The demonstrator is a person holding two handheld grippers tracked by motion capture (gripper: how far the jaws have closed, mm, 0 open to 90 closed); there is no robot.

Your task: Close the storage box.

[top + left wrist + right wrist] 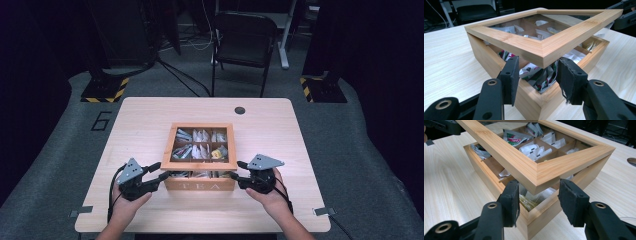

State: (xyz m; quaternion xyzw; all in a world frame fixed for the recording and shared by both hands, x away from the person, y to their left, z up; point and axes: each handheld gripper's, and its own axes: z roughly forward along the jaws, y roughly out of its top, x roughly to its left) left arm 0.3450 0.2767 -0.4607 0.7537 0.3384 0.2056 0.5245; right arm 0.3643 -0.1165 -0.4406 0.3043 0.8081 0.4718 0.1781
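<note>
- Tabletop [150, 120] of pale wood, carrying one wooden tea box [200, 185] near its front edge, midway between the two hands.
- Box marked "TEA" on its front wall, divided inside into compartments stuffed with tea sachets [541, 77], white ones and red-and-green ones.
- Lid [201, 165], a wooden frame around a clear pane, lifted off the box at the front and tilted, far edge lower, sachets visible through the pane.
- Left hand-held gripper [157, 171] at the front left corner of the lid, jaws spread apart on either side of that corner, pads [511, 75] just under the raised frame, not clamped.
- Right hand-held gripper [239, 170] at the front right corner, jaws likewise parted around the corner, pads [571, 200] just below the frame; whether touching the wood, hard to tell.
</note>
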